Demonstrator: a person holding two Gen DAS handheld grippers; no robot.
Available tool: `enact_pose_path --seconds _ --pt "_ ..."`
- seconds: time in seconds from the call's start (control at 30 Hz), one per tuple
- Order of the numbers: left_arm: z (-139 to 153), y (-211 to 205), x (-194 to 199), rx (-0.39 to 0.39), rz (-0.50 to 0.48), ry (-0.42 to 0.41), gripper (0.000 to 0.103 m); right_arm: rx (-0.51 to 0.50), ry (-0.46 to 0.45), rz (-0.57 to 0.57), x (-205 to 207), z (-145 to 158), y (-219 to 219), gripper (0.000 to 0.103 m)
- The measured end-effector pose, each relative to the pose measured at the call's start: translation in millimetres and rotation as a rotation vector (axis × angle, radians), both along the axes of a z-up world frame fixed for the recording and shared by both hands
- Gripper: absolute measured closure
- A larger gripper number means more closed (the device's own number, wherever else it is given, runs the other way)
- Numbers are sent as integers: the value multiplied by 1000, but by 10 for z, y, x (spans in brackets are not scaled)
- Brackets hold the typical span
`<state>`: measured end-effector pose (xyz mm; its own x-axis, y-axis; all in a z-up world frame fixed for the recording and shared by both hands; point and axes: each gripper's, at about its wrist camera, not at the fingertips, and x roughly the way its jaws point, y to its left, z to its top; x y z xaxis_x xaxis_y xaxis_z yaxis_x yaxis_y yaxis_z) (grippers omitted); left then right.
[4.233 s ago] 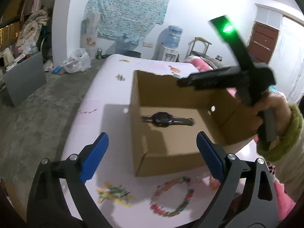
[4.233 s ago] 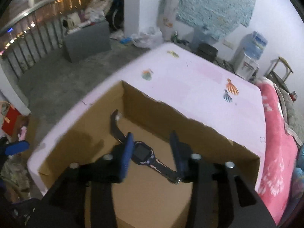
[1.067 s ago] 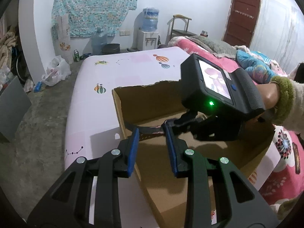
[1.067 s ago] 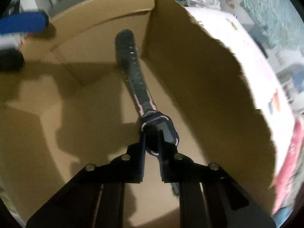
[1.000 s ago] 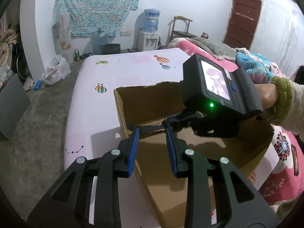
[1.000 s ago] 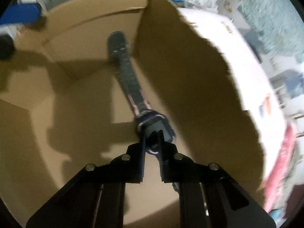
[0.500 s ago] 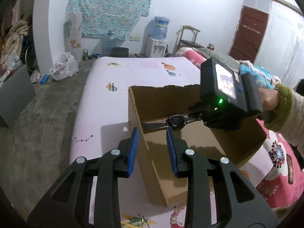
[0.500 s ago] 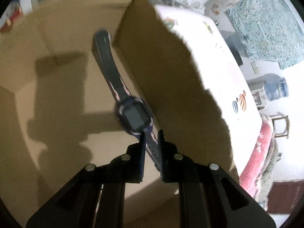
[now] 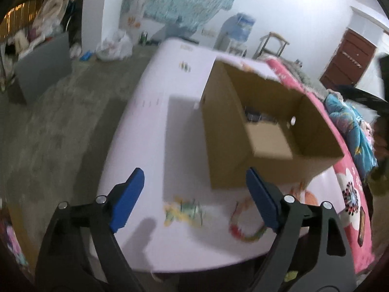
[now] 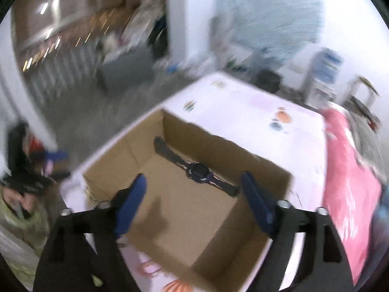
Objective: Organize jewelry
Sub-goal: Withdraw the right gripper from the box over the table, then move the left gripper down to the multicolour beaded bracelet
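fig.: both tongs free, next piece to be fetched

watch (image 10: 198,171) lies flat on the floor of the cardboard box (image 10: 265,170), strap along the far wall; nothing grips it. right gripper (image 10: 194,204) hangs above the box, jaws opening, nothing btwn them. left gripper (image 9: 194,194) is over the table (image 9: 150,121) in front of the box, jaws also opening and empty. beaded bracelet (image 9: 245,226) lies on the table just in front of the box, by the left gripper's right finger; a yellow-green piece (image 9: 184,213) lies beside it, too blurred to name. judgement: fetch the bracelet next w/ the left gripper. centre the jaws over one side of the loop, come down near-vertical, pinch the beads only. risk: beads roll or slip out.
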<state>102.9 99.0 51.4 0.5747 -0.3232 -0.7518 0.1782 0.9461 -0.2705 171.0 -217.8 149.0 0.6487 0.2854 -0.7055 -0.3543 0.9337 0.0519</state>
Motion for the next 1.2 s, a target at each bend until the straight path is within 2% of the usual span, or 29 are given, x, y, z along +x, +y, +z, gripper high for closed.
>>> enact_pose_path --seconds 0.07,0.13,0.23,0.3,0.4,0.47,0.57,0.63,0.87,1.0,1.2 --pt "-155 2 -53 15 7 43 18 54 -29 -119 -363 -70 -240 9" --pt "-316 -31 -81 53 17 99 18 75 -6 -234 -613 -291 -378 7" --pt "-505 -94 -75 106 24 149 18 65 105 -389 -881 -860 -468 7" --pt "-593 -138 -30 139 36 180 18 47 231 -471 -974 -1334 -460 7" --pt "-658 -209 47 174 38 180 16 -13 311 -534 -1063 -1743 -416 7" --pt "-686 -258 106 215 46 164 13 -21 319 -552 -1129 -1825 -437 7" --pt "-742 -328 158 290 52 155 10 -91 319 -580 -1142 -1887 -463 7" --pt "-776 -390 180 341 43 147 7 -90 324 -587 -1160 -1933 -496 7" --pt "-767 -378 183 330 52 112 7 -155 300 -582 -1139 -1934 -424 7" --pt "-761 -391 208 343 30 120 7 -117 308 -582 -1149 -1951 -467 7" --pt "-756 -365 195 336 23 134 7 -120 304 -581 -1167 -1941 -446 7"
